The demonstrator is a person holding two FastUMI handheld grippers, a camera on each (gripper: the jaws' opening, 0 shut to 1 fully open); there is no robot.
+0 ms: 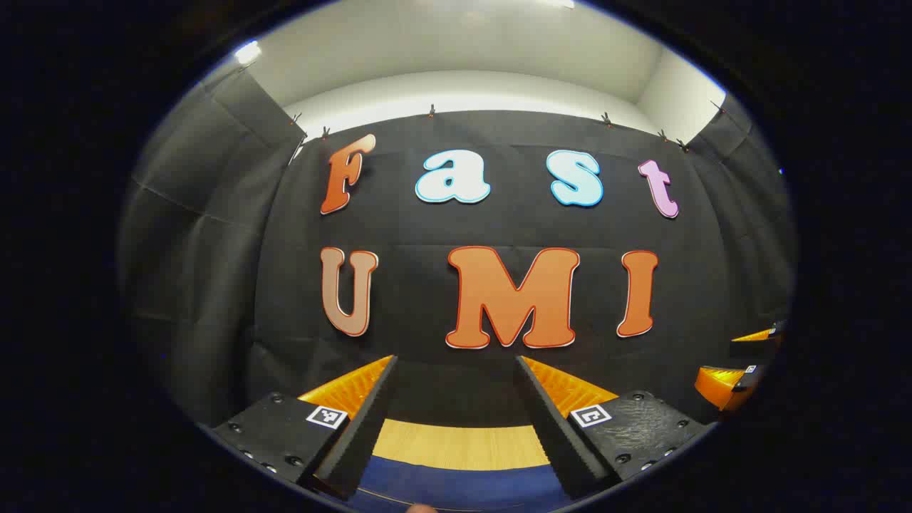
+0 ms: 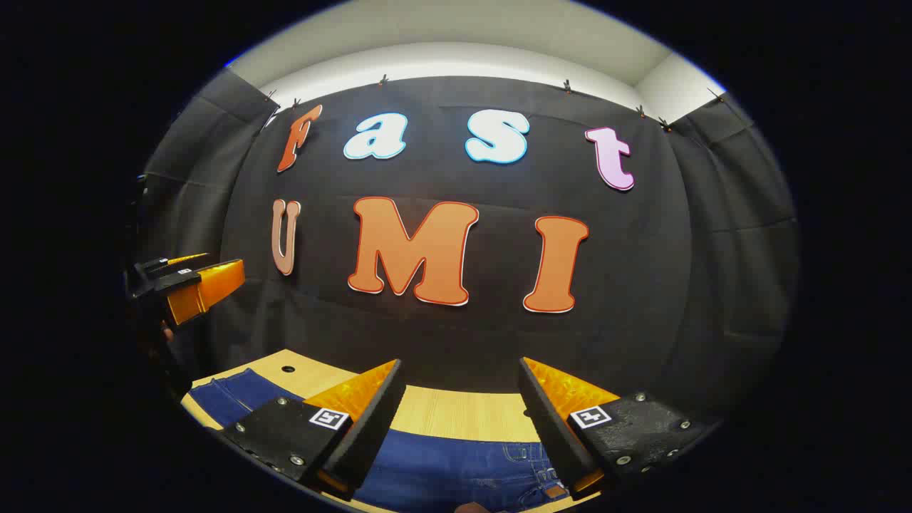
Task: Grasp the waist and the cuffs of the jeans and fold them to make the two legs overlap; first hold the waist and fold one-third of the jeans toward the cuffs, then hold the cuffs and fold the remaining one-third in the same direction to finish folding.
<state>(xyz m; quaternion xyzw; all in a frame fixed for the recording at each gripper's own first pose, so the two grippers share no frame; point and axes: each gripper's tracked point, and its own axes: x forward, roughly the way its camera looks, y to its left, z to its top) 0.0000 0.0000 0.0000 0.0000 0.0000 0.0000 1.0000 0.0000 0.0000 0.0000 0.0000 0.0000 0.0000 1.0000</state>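
Nothing is folded yet. The jeans lie flat at 6 o'clock. The left gripper and right gripper are wide open, holding nothing.

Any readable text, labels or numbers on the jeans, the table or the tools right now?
None can be read.
Left tool: square markers on its fingers, coded patterns, no words.
Right tool: the same kind of markers, no words.
Jeans: waistband patch, too small to read.
Table: no text.
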